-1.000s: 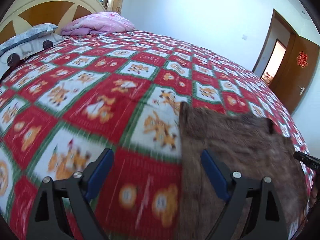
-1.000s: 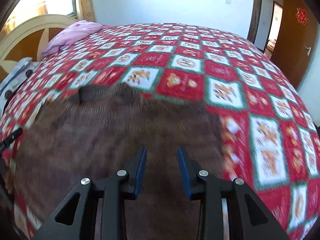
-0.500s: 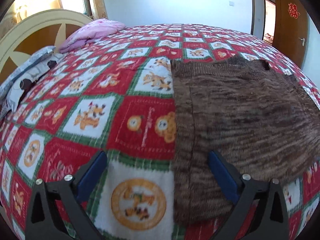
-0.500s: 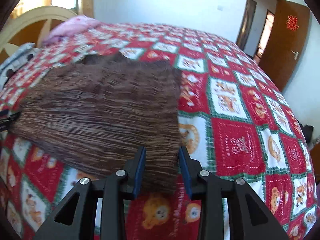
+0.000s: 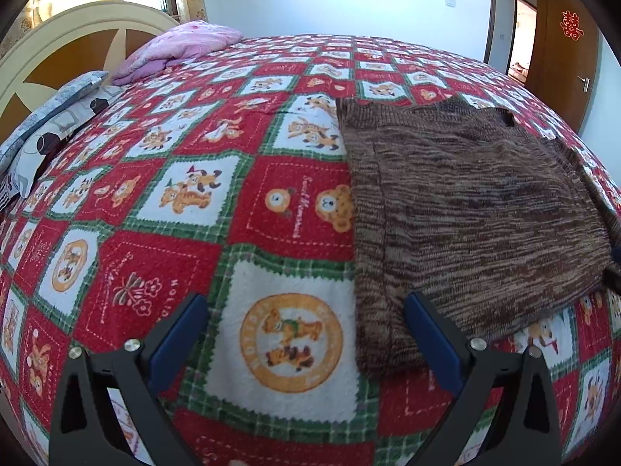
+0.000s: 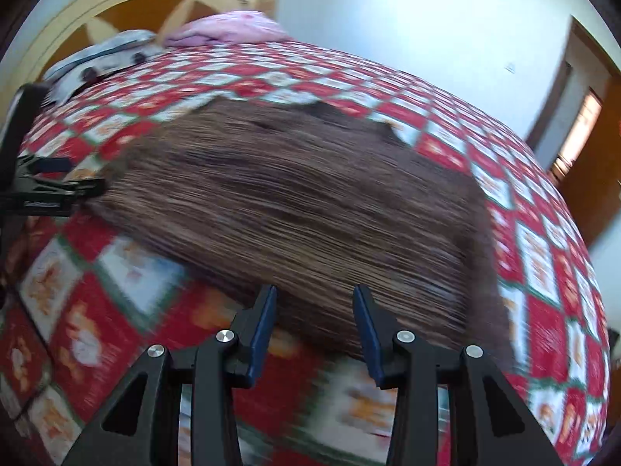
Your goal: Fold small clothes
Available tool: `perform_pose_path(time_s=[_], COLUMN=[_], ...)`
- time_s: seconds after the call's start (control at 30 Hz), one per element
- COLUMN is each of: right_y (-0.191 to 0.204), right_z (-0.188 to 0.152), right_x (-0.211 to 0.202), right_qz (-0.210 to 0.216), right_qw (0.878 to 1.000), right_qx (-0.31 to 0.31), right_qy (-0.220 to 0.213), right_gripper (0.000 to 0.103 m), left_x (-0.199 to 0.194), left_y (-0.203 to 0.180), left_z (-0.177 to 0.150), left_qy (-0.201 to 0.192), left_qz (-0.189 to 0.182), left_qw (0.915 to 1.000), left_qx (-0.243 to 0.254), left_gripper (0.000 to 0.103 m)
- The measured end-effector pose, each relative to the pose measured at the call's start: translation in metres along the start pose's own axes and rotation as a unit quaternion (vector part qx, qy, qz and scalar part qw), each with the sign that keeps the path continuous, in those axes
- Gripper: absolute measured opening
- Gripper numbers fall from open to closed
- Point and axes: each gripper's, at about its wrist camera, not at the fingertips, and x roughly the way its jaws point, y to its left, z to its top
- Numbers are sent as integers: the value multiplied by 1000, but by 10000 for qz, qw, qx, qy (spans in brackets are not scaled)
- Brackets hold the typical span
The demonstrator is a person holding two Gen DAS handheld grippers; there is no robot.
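A brown knitted sweater point(image 5: 465, 209) lies flat on the red patterned bedspread point(image 5: 163, 202); it also shows in the blurred right wrist view point(image 6: 302, 202). My left gripper point(image 5: 306, 334) is wide open and empty above the bedspread, its right finger at the sweater's near left corner. My right gripper point(image 6: 314, 318) is partly open and empty, just above the sweater's near edge. The left gripper shows at the left edge of the right wrist view point(image 6: 46, 182), beside the sweater's left edge.
A pink pillow point(image 5: 182, 46) and a grey patterned pillow point(image 5: 50, 124) lie by the wooden headboard point(image 5: 66, 42) at the far left. A wooden door point(image 5: 562, 54) stands at the far right. The bedspread spreads wide around the sweater.
Both grippers pulled back toward the near edge of the bed. The right view swung left and is blurred by motion; its jaws stand a little wider. The sweater stays flat.
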Motion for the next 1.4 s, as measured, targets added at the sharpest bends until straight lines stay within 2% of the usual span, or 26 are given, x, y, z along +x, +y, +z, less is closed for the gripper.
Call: perform_pose_path(time_s=[0.2, 0.33, 0.43, 0.57, 0.63, 0.67, 0.77, 0.83, 0.9, 0.93, 0.97, 1.1, 1.27, 1.3, 1.33, 1.4], right_y=[55, 70, 66, 23, -18, -34, -94, -121, -140, -144, -146, -136, -121, -118, -119, -112], right_z=[10, 13, 12, 4, -9, -15, -41, -51, -58, -61, -65, -67, -63, -59, -55, -44], right_x=[5, 12, 15, 5, -6, -11, -25, -23, -11, -5, -2, -9, -14, -19, -20, -24], right_qz=[176, 199, 90, -176, -371, -515, -1322, -1514, -1276, -1180, -1020, -1162, -1661, -1716, -1669, -1484], right_qw=[9973, 9962, 9971, 9997, 9982, 9963, 9822, 9746, 9738, 9739, 9735, 9754, 9750, 9749, 9765, 9811], right_qx=[-692, -837, -752, -136, 473, 690, 1333, 1633, 1826, 1837, 1923, 1676, 1224, 1213, 1211, 1167], right_qy=[-146, -104, -66, -79, -61, -54, 52, 229, 462, 621, 700, 844, 826, 735, 624, 430], right_gripper=[45, 45, 45, 45, 45, 45, 45, 45, 43, 23, 19, 19, 28, 34, 43, 49], left_x=[-6, -7, -5, -4, -4, -4, -12, -19, -18, -15, -11, -12, -19, -17, -16, -13], left_y=[16, 24, 30, 37, 36, 35, 34, 32, 27, 24, 21, 20, 32, 36, 39, 43], left_z=[-5, -5, -4, -7, -8, -9, -9, -8, -6, -5, -2, 2, 18, 25, 30, 41], left_qy=[47, 36, 22, -64, -104, -125, -280, -462, -474, -437, -359, -319, -538, -560, -599, -690], left_qz=[-42, -56, 54, -31, -9, -1, -71, -95, -59, -44, -11, -19, 175, 222, 253, 383], left_qw=[10000, 10000, 10000, 9999, 9999, 9999, 9996, 9989, 9988, 9990, 9993, 9995, 9983, 9981, 9978, 9967], left_qx=[38, 18, -10, -104, -60, -43, -63, -35, 52, 84, 96, 19, 116, 114, 127, 175], left_gripper=[103, 103, 103, 103, 103, 103, 103, 103, 103, 103, 103, 103, 103, 103, 103, 103])
